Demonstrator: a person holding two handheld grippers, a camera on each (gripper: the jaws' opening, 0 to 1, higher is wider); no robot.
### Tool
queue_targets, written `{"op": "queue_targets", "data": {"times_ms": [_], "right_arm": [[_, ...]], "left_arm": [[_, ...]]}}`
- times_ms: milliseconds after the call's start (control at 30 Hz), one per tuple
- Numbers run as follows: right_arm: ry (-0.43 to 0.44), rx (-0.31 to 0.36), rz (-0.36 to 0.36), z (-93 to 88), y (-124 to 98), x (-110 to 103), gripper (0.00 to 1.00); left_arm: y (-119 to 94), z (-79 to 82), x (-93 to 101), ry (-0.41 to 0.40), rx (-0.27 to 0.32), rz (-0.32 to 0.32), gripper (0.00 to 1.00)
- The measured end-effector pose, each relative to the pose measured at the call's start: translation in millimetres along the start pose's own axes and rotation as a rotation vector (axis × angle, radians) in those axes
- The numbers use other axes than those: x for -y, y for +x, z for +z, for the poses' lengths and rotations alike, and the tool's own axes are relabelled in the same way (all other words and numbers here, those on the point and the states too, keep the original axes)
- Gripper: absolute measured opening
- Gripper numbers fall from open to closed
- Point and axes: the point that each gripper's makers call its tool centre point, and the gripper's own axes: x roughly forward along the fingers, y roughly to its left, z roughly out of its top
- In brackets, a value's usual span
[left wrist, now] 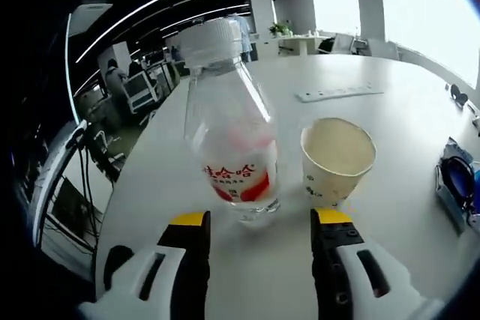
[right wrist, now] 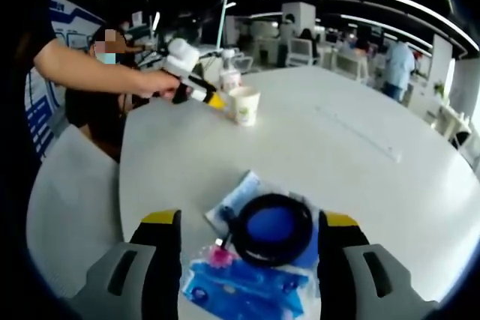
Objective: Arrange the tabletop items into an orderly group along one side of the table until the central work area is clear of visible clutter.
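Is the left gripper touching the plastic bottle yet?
Apart. In the left gripper view, bare table shows between the open left gripper and the base of the plastic bottle, which stands just beyond its yellow tips.

- My white table carries a clear water bottle and a paper cup, standing just beside each other near one edge.
- A blue packet with a black ring lies near another edge.
- A power strip lies mid-table.

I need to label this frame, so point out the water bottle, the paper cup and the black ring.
water bottle (left wrist: 234, 148), left gripper view, on its clear body above the red label.
paper cup (left wrist: 335, 177), left gripper view, on its outer wall below the rim.
black ring (right wrist: 242, 231), right gripper view, on its left side.
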Motion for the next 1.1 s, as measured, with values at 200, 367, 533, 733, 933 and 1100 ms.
{"op": "queue_targets", "data": {"times_ms": [200,367,533,733,933,1100], "right_arm": [[-0.005,0.020,-0.003,4.1,-2,-1,0.74],[0.014,0.069,0.005,11.5,-5,-3,0.78],[0.022,0.080,0.007,12.9,-5,-6,0.82],[0.019,0.072,0.005,10.3,-6,-6,0.82],[0.021,0.066,0.001,8.1,-8,-5,0.81],[0.024,0.064,-0.002,7.5,-10,-4,0.81]], "left_arm": [[1,10.0,0.0,-0.015,0.032,-0.013,0.51],[3,16.8,-3.0,-0.028,0.046,-0.013,0.50],[7,20.3,-6.2,-0.019,0.043,-0.013,0.48],[10,23.6,-6.4,-0.019,0.044,-0.018,0.39],[13,23.4,-9.9,-0.043,0.038,-0.013,0.36],[13,22.4,-10.3,-0.080,0.026,0.013,0.35]]}}
